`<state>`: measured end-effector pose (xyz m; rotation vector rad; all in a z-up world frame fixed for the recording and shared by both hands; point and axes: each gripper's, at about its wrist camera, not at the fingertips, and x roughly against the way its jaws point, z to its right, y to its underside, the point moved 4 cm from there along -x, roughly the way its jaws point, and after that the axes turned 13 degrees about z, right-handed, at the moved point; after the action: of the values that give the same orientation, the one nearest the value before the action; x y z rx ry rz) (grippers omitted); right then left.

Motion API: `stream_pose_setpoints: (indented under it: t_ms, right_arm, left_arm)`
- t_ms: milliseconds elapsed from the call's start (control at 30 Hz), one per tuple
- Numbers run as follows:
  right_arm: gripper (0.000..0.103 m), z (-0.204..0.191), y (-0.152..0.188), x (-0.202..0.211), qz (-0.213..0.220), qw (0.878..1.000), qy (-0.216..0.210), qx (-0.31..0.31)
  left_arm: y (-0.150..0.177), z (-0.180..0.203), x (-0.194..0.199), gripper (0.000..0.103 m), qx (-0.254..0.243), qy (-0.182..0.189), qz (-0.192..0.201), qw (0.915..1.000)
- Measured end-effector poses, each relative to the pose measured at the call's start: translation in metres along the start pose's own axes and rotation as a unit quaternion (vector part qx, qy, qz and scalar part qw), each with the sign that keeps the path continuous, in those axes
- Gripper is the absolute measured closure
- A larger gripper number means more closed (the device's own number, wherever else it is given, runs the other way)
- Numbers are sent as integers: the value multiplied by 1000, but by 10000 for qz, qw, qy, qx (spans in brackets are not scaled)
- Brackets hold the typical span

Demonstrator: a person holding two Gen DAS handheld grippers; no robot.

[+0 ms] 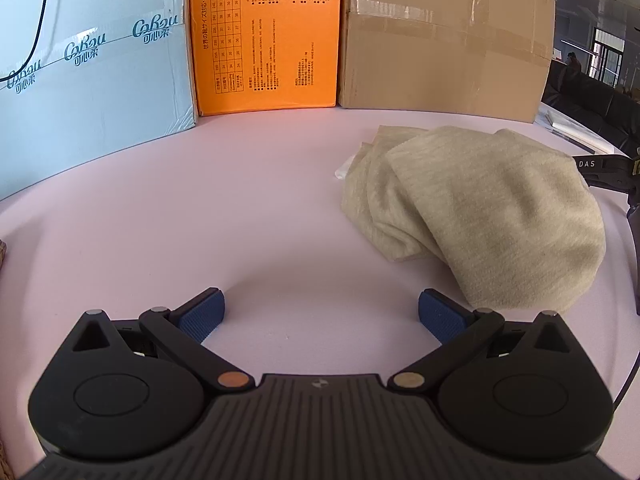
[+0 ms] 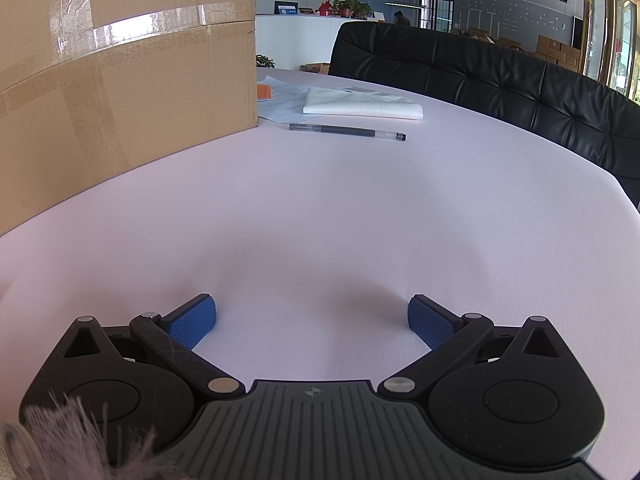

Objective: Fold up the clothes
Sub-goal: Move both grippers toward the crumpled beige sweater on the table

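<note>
Pale pink worktop point(image 1: 240, 208) carries a crumpled beige knit garment point(image 1: 480, 208) before the brown cardboard box point(image 1: 440, 40); left gripper point(image 1: 321, 312) and right gripper point(image 2: 312, 318) jaws both spread apart, empty.

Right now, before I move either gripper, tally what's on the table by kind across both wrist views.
Boxes: 3 — pale blue box, orange box, brown cardboard box
Clothes: 1 — beige garment, loosely folded
Pens: 1 — pen
White folded cloth: 1 — white cloth
Paper sheets: some under that cloth, count unclear
Total: 6 counted things
</note>
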<state>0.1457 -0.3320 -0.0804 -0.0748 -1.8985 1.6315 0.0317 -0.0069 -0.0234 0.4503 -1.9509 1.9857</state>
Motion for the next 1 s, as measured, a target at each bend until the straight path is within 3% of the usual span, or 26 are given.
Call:
stream_pose_setpoints:
  t_ms: [300,500,667,767,833,900,1000]
  right_arm:
    - [0,-5,-1,-1,-6,9999,117,12]
    - [0,-3,1,2,-11,9999,107,12]
    - [0,5,-5,9,-27,9996,-257,99]
    - [0,14,-24,39,1013,9923,-684,191]
    - [0,18,-37,57,1391,9830,-1191,166]
    - [0,16,-48,70,1214,9721,-2007,84]
    - [0,-4,-63,83,666,9450,-3199,148]
  left_arm:
    - [-2,9,0,0,69,31,7,10000]
    - [5,-6,3,0,-10,13,23,10000]
    - [1,-14,6,0,225,150,127,9996]
    - [-1,-19,7,0,430,180,200,9987]
    - [3,-20,8,0,450,198,235,9985]
    - [3,-17,8,0,386,199,233,9988]
    - [3,-14,7,0,277,137,197,9993]
